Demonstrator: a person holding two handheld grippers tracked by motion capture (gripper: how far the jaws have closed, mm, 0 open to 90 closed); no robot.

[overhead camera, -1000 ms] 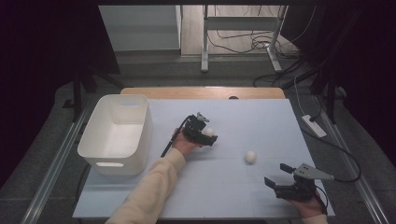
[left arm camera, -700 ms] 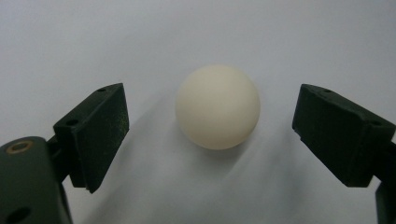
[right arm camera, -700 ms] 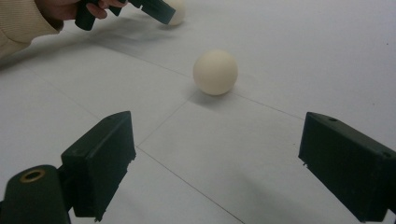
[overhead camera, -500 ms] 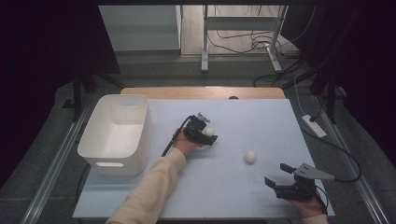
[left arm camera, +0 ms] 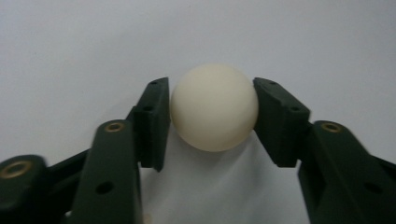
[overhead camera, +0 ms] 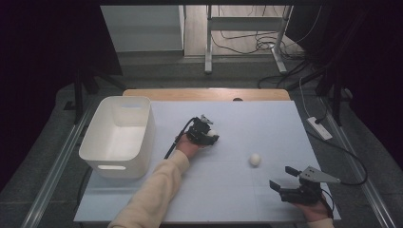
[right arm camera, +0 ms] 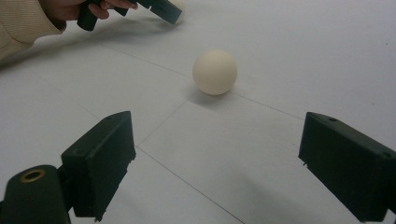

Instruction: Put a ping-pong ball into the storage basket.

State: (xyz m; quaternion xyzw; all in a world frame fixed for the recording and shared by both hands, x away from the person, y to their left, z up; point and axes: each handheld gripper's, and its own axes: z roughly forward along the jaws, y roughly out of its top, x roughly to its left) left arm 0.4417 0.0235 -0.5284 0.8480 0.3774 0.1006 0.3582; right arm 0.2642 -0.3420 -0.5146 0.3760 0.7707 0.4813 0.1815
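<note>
The left gripper (overhead camera: 207,135) pinches 1 cream round ball (left arm camera: 214,107); the right gripper (right arm camera: 215,163) gapes wide before the second cream ball (overhead camera: 255,159); the white plastic bin (overhead camera: 142,137) looks empty, so both seem left to bin.

I look for writing in all my views and I find none that I can read. The white bin (overhead camera: 119,135) has plain walls with no label. The two balls (left arm camera: 214,107) (right arm camera: 215,72) carry no print or brand mark. The black jaws and the pale table (overhead camera: 266,118) show no numbers or signs.
</note>
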